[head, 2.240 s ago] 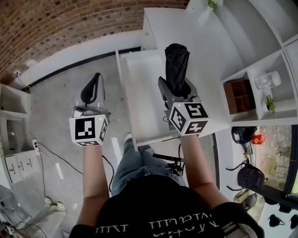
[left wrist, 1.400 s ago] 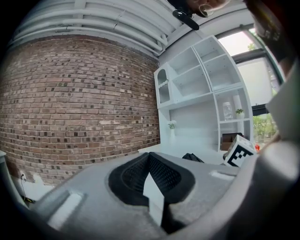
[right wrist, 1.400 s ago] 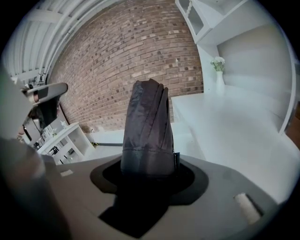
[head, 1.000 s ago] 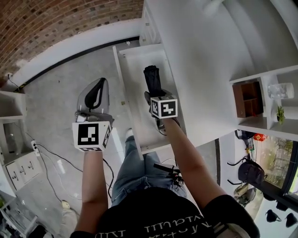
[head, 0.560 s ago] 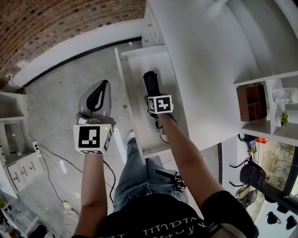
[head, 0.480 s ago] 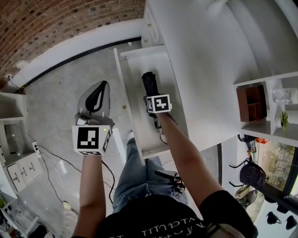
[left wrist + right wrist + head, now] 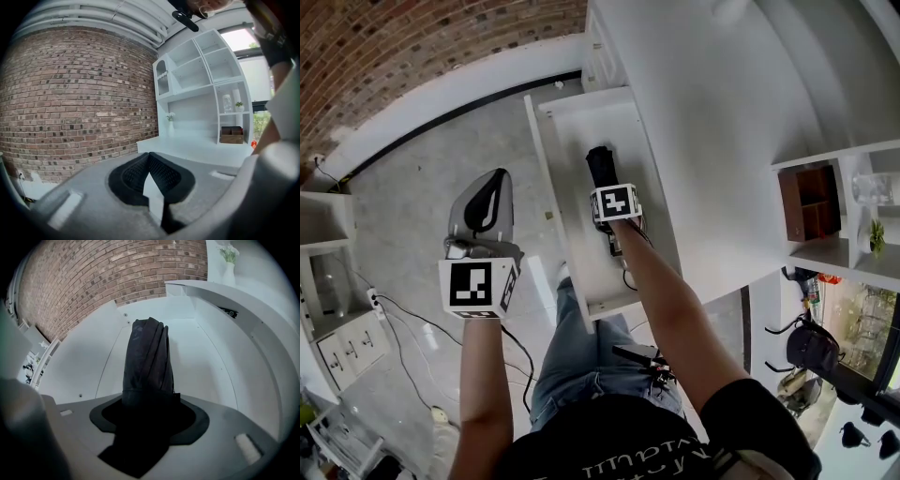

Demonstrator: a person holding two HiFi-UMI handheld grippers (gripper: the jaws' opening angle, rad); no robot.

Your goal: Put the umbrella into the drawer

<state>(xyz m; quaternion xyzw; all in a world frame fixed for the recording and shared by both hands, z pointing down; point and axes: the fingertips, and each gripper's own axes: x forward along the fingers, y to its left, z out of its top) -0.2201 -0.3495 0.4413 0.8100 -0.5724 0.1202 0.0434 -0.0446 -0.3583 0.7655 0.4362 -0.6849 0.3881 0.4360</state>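
the right claw (image 7: 147,401) pinches the folded black umbrella (image 7: 147,357) near one end, so the rest of the bundle sticks out ahead of the jaws. the claw is tipped steeply downward inside the open drawer (image 7: 572,220). that tilt probably serves to bring the free end down first, with the length lying along the drawer so it fits between the side walls. white drawer floor lies under and ahead of the claw, with walls on both sides. whether the far end already touches the floor i cannot tell. the grip looks firm, with cloth filling the gap between the pads, so the umbrella is held and not yet let go.

the left claw (image 7: 149,157) is pressed together at its tips with nothing in it. it hangs well to the left of the right claw, outside the drawer and over the grey floor (image 7: 422,141). it seems kept there simply to stay out of the way, as the drawer is already pulled out.

against the earliest frame, the right claw is much lower. there the umbrella stood high above the drawer, close under the head camera, and now it sits down within the walls. since a second ago the claw has also pitched further nose-down. the left claw has barely shifted.
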